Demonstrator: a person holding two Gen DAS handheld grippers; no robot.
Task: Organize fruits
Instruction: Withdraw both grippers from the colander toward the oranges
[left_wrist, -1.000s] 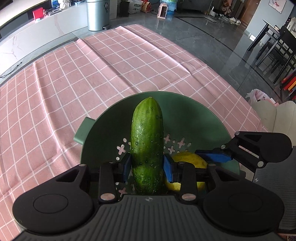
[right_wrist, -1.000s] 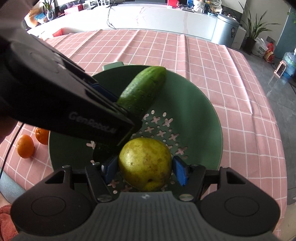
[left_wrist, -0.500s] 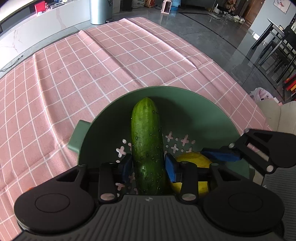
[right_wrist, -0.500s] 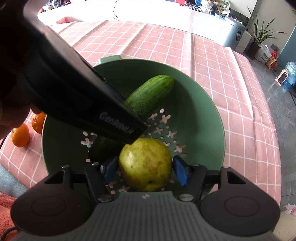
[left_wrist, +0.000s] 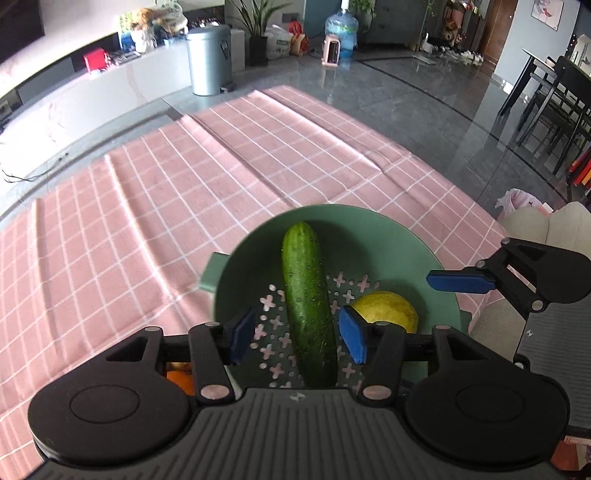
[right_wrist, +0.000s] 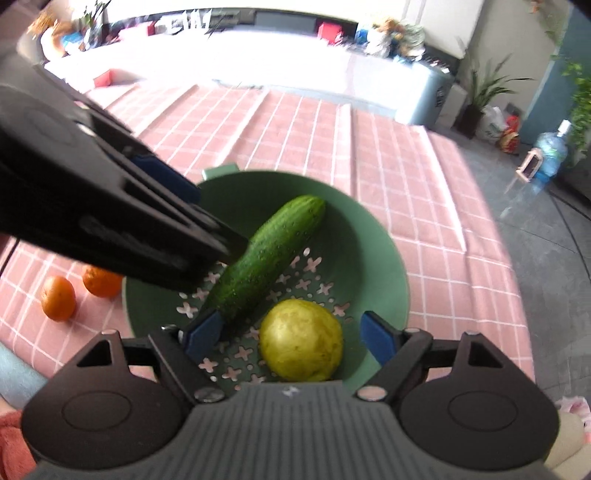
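A green colander bowl (left_wrist: 388, 236) (right_wrist: 376, 258) stands on the pink checked cloth. A green cucumber (left_wrist: 308, 310) (right_wrist: 266, 258) and a yellow pear (left_wrist: 388, 312) (right_wrist: 301, 339) lie inside it. My left gripper (left_wrist: 297, 336) is open above the bowl, its blue pads apart from the cucumber on both sides. My right gripper (right_wrist: 290, 338) is open too, its pads wide of the pear; it also shows at the right of the left wrist view (left_wrist: 517, 273). Two oranges (right_wrist: 59, 297) (right_wrist: 101, 280) lie on the cloth left of the bowl.
The pink checked cloth (left_wrist: 166, 206) spreads beyond the bowl to the table's far edge. A grey bin (left_wrist: 210, 61), a water bottle (left_wrist: 341, 31) and dark chairs (left_wrist: 554, 110) stand on the floor beyond. An orange (left_wrist: 181, 378) peeks under my left gripper.
Both grippers have opened: the left let go of the cucumber, the right let go of the pear. Both fruits now rest in the bowl, and both grippers have lifted back.
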